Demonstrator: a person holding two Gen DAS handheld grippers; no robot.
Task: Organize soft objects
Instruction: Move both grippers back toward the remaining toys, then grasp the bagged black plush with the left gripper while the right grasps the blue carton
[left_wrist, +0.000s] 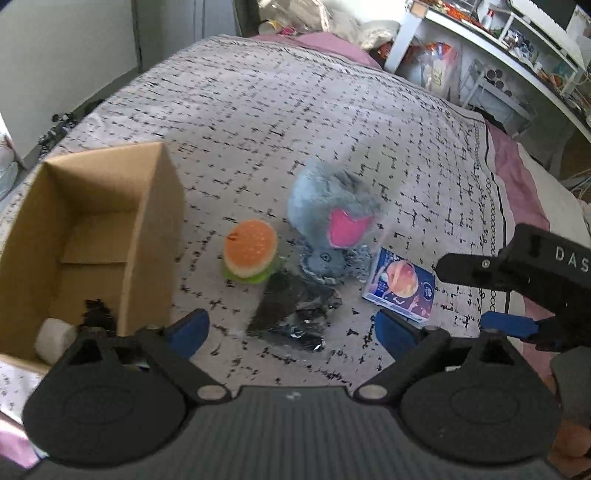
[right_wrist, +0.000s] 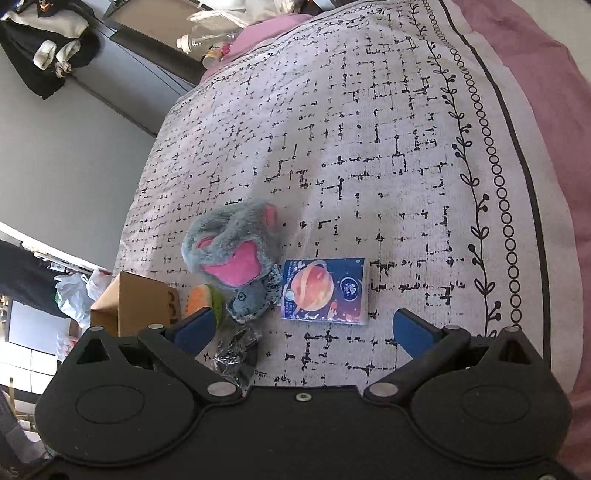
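A grey plush mouse (left_wrist: 332, 218) with pink ears lies on the patterned bed cover; it also shows in the right wrist view (right_wrist: 236, 254). A soft burger toy (left_wrist: 251, 256) sits left of it, partly hidden in the right wrist view (right_wrist: 201, 295). A crumpled black plastic packet (left_wrist: 291, 314) lies in front of them (right_wrist: 236, 350). A blue tissue pack (left_wrist: 400, 286) with a planet picture lies to the right (right_wrist: 325, 291). My left gripper (left_wrist: 291, 328) is open and empty just before the black packet. My right gripper (right_wrist: 303, 328) is open and empty before the tissue pack; it also shows in the left wrist view (left_wrist: 491, 295).
An open cardboard box (left_wrist: 147, 236) stands on the left, holding a white soft item (left_wrist: 55, 339) and a black item (left_wrist: 98, 310); it also shows in the right wrist view (right_wrist: 136, 295). Cluttered white shelves (left_wrist: 517, 48) stand beyond the bed. The bed's pink edge (right_wrist: 546, 92) runs along the right.
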